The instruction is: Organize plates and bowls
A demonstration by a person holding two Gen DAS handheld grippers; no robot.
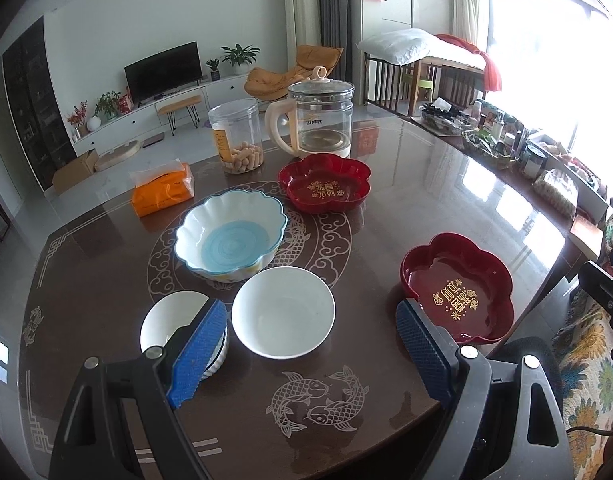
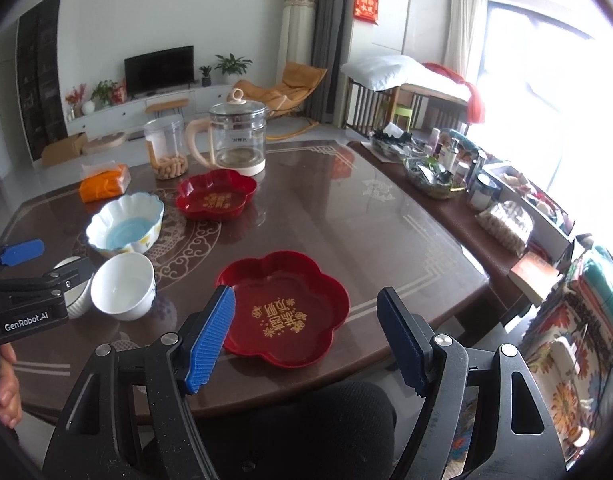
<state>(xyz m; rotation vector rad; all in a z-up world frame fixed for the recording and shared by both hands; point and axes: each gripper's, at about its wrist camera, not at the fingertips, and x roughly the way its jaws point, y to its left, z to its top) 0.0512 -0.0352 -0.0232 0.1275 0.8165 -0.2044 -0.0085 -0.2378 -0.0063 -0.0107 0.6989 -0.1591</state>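
On the brown table stand a plain white bowl point(image 1: 283, 312), a small ribbed white bowl point(image 1: 166, 320) half hidden behind my left finger, a blue-and-white scalloped bowl point(image 1: 230, 236) and two red flower-shaped plates, one far point(image 1: 324, 188) and one near the right edge point(image 1: 458, 292). My left gripper point(image 1: 310, 306) hangs open just in front of the plain white bowl and holds nothing. My right gripper point(image 2: 306, 294) is open above the near red plate point(image 2: 284, 308), empty as well. The right wrist view shows the left gripper point(image 2: 66, 256) beside the white bowl point(image 2: 122, 286).
Behind the dishes stand a glass kettle point(image 1: 320, 120), a clear snack jar point(image 1: 236, 136) and an orange tissue pack point(image 1: 162, 188). A cluttered side table point(image 1: 506, 140) runs along the right. A person's hand point(image 2: 6, 392) and a black chair back point(image 2: 306, 420) sit at the near table edge.
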